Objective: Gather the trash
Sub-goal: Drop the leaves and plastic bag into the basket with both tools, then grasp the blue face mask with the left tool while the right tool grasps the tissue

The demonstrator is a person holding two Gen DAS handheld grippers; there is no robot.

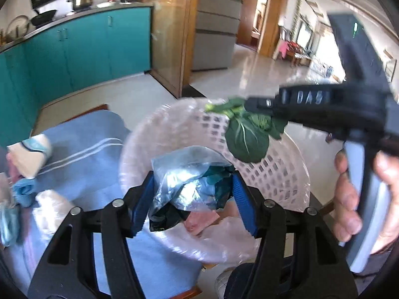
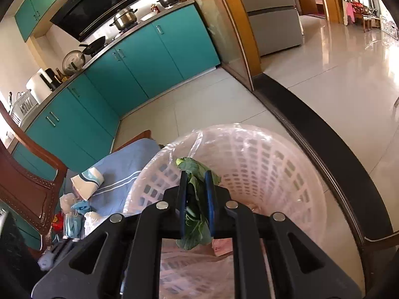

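The pink latticed plastic basket (image 2: 261,164) stands right of the blue striped cloth (image 2: 119,186); crumpled wrappers (image 2: 74,209) lie on the cloth's left.

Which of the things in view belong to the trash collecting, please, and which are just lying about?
For the job:
- pink basket
- crumpled plastic bag, in left claw
- green leaf, in right claw

Lying about:
- blue towel
- steel pot
- wok
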